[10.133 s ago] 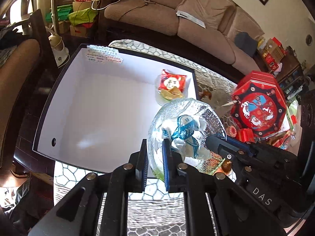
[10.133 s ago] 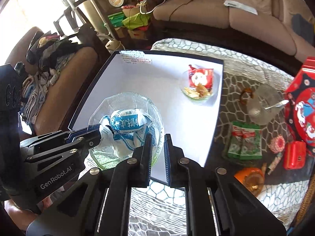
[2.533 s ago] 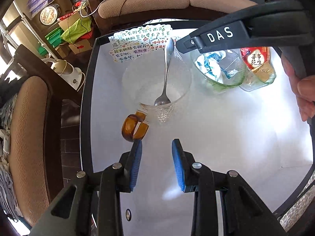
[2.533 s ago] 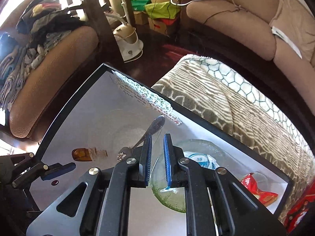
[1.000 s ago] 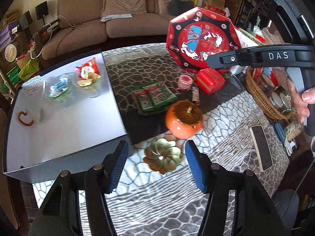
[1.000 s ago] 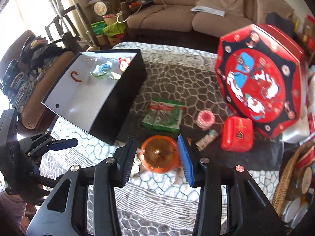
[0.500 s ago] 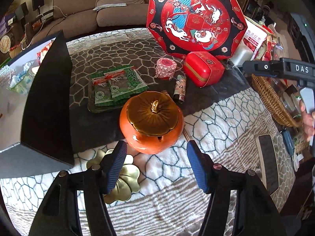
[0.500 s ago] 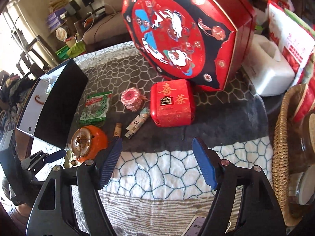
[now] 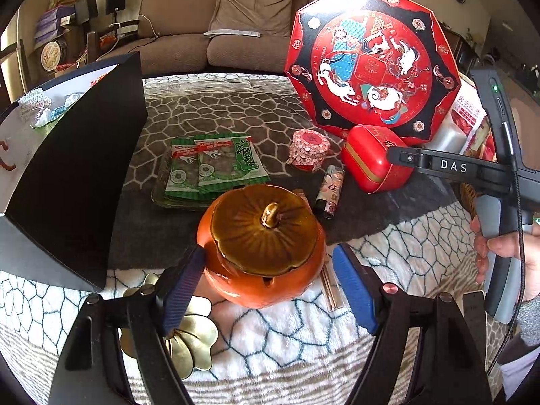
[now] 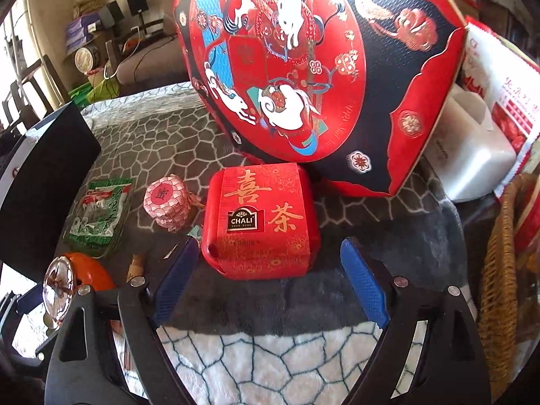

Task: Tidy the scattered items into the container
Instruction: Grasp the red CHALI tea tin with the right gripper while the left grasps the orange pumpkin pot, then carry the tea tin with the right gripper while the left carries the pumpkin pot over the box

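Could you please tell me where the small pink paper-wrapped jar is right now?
In the left wrist view, the pink jar stands on the dark cloth between the green packets and the red tea tin, in front of the octagonal box.

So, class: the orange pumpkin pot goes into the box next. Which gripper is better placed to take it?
Left. The left gripper already brackets the orange pumpkin pot with jaws open, having just widened. The right gripper faces the red tea tin instead.
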